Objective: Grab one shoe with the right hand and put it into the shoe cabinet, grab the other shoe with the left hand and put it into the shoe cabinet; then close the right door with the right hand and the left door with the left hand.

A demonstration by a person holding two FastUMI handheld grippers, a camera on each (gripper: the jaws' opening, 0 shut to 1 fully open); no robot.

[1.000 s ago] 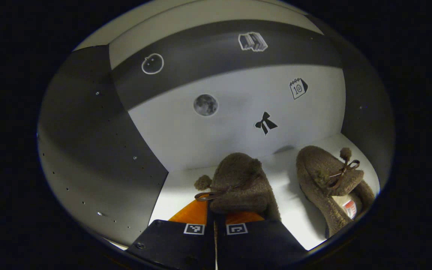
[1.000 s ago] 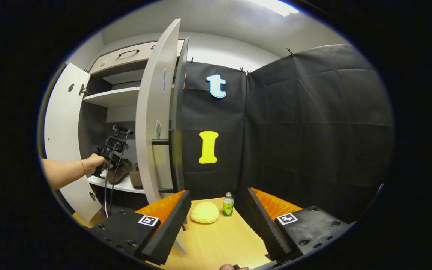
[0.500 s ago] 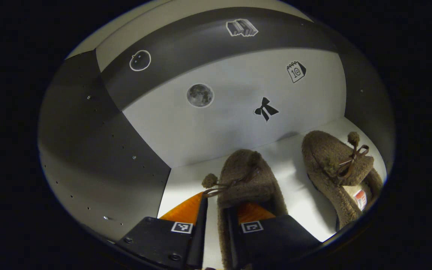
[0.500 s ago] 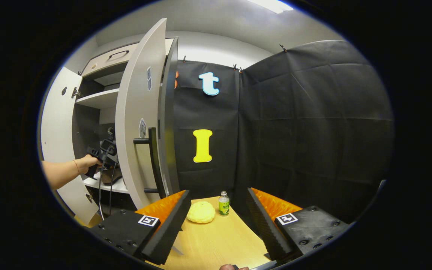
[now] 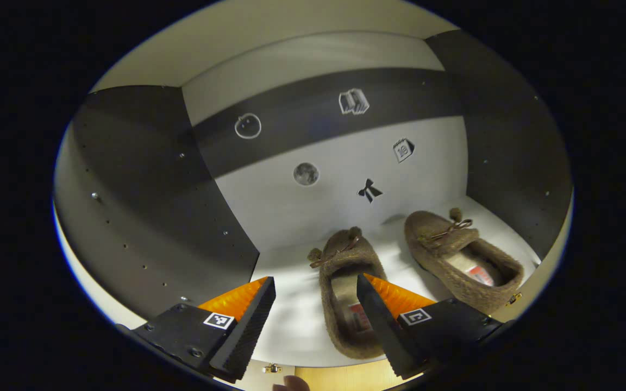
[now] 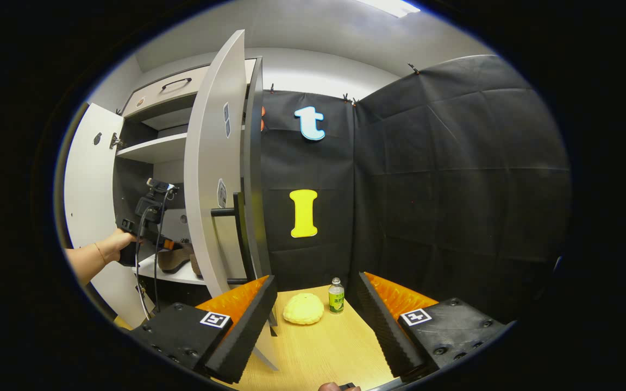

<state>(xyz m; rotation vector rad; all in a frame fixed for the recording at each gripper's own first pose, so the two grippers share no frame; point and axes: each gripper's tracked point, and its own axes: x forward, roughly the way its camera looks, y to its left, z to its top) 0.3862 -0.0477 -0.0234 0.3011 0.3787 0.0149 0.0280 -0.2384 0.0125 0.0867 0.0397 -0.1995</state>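
Left gripper view: left claw [image 5: 313, 312] spread wide, holding nothing, in front of the near shoe [image 5: 345, 290]. Both fuzzy brown slippers sit toes-in on the white shelf [image 5: 291, 326] of the shoe cabinet [image 5: 144, 217]; second shoe [image 5: 462, 260] just beside it (bow laces, pompoms).

Right gripper view: right claw [image 6: 315, 320] open and empty over the wood surface [image 6: 318, 353], probably staged for the right door [image 6: 215, 174], which stands ajar, bar handle [image 6: 226, 213] facing it. Left door [image 6: 87, 190] open too.
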